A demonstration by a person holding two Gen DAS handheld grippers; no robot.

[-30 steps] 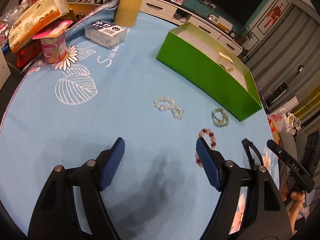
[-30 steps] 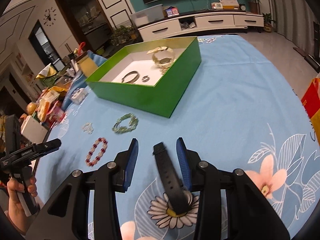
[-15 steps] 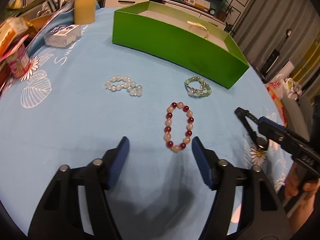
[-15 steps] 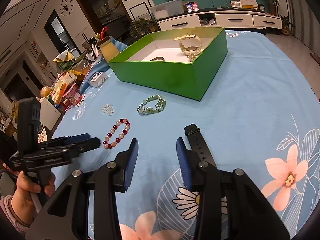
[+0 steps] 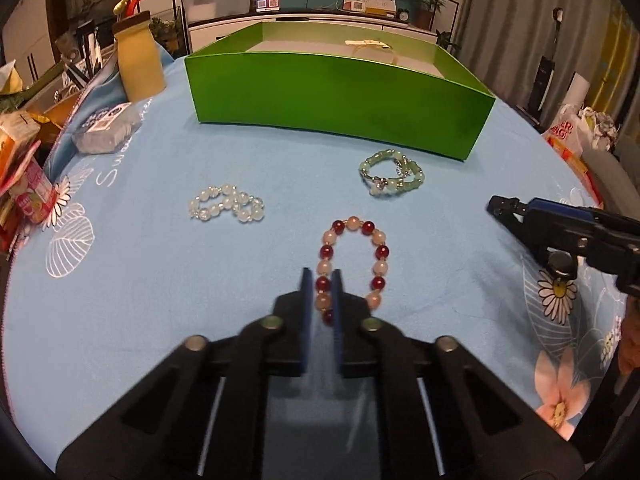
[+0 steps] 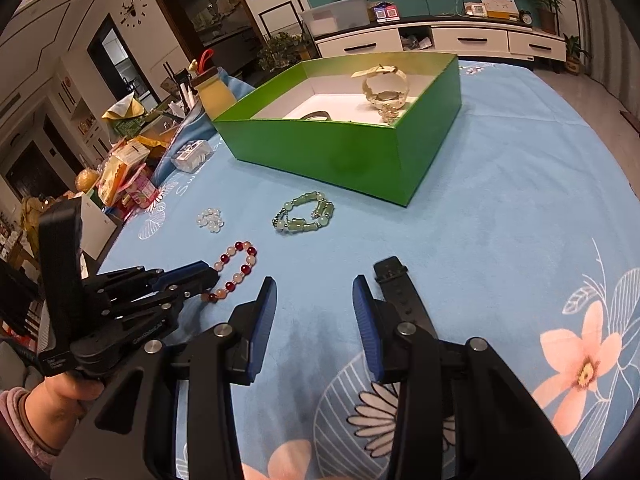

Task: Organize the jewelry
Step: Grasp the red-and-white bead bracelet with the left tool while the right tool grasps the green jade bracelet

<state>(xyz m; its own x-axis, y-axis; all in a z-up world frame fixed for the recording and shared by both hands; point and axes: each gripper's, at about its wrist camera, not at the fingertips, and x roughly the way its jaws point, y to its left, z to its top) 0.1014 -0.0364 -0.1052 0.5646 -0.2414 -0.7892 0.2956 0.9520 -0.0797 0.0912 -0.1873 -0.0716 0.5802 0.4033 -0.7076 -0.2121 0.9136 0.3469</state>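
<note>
A red and pink bead bracelet [image 5: 378, 254] lies on the blue cloth, and my left gripper [image 5: 320, 276] is shut on its near left side, with beads pinched between the pads. The right wrist view shows the same grip [image 6: 208, 278] on the bracelet [image 6: 240, 266]. My right gripper [image 6: 314, 286] is open over bare cloth. A black watch strap [image 6: 390, 274] lies just right of its right finger, partly hidden under it. Beyond are a green jade bracelet [image 5: 394, 178], a white bead bracelet [image 5: 228, 204] and the green box [image 5: 340, 92], which holds a pale watch [image 6: 386, 86].
A yellow bottle [image 5: 138, 60], a clear plastic box [image 5: 106, 128] and snack packs [image 5: 28, 184] crowd the table's left edge. A white TV cabinet [image 6: 460, 38] stands behind the table. A hand [image 6: 60, 404] holds the left gripper at the lower left.
My left gripper moved forward onto the red and pink bracelet, rolled level and shut on it. My right gripper shifted left, so the black strap went from between its fingers to beside the right one.
</note>
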